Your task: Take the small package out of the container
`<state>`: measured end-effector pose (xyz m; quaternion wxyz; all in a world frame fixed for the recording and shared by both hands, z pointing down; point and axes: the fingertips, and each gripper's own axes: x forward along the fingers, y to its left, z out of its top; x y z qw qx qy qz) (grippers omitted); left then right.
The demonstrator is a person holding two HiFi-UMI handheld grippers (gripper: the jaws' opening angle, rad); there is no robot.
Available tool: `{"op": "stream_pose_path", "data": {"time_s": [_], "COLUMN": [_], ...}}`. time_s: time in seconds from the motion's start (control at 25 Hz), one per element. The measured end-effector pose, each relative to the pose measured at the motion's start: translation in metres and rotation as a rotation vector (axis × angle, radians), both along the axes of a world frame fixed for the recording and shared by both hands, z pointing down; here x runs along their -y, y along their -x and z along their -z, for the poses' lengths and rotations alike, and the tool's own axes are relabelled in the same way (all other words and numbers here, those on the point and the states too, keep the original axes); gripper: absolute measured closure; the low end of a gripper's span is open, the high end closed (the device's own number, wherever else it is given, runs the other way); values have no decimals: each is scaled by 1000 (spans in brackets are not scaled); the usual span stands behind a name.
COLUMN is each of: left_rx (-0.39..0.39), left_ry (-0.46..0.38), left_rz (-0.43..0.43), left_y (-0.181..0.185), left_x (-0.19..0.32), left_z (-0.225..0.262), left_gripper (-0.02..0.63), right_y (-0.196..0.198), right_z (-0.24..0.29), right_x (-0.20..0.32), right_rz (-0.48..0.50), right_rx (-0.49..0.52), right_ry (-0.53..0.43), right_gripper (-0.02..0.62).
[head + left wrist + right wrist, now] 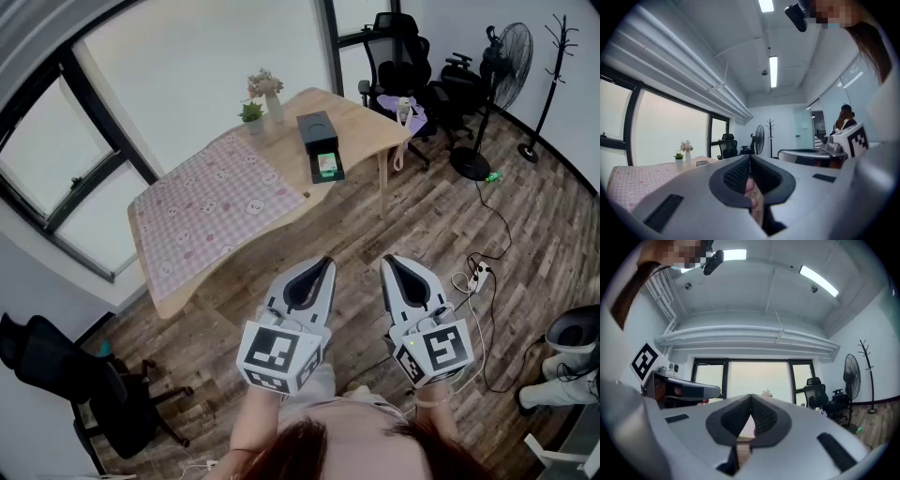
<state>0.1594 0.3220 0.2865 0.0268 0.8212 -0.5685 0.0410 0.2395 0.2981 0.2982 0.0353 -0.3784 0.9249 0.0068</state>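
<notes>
The table (366, 120) stands far off at 12 o'clock from the person, across the wood floor (422, 216), and both tongs are well apart from it. The black container (317, 129) sits on the bare wood part of the table, just at 3 o'clock from the pink checked cloth (211, 211). The container is long and thin, and its long side runs from 12 o'clock to 6 o'clock. Its tall boxy part is at the 12 o'clock end and its flat low part is at the 6 o'clock end. The small package (326, 166) is green and white and lies flat in that low part. It looks a bit longer than it is wide, and its long side runs the same way as the container, with one short end toward the boxy part and the other toward the near table edge. It is too small to see more. A vase of flowers (266, 91) and a little green plant (251, 113) stand at 10 o'clock from the container. The left tongs (325, 263) are closed tight and hold nothing. The right tongs (386, 262) are closed tight too, with nothing between them. Both point up toward 12 o'clock, side by side.
</notes>
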Motion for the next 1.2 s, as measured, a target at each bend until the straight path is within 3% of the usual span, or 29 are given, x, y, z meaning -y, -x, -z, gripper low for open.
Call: {"op": "stream_pose_path", "data": {"time_s": [0.32,0.64,1.04,1.2], "left_rx": [-9,-22,52,34], "left_ry": [-7,-12,-16,-10], "left_rz": [-14,-60,-102,-123], "left_y": [34,63,107,125], "left_x": [35,76,119,131], "left_z": [2,-4,-12,-14], "left_gripper": [591,592,591,591], "right_y": [36,71,118,136], "right_z": [0,-11,-9,-10], "right_x": [33,72,126,140], "right_rz": [-16,-23,-95,-113], "right_rx": [-8,7,-29,-39], "right_ry": [3,76,81,82], "right_gripper": [595,595,595,595]}}
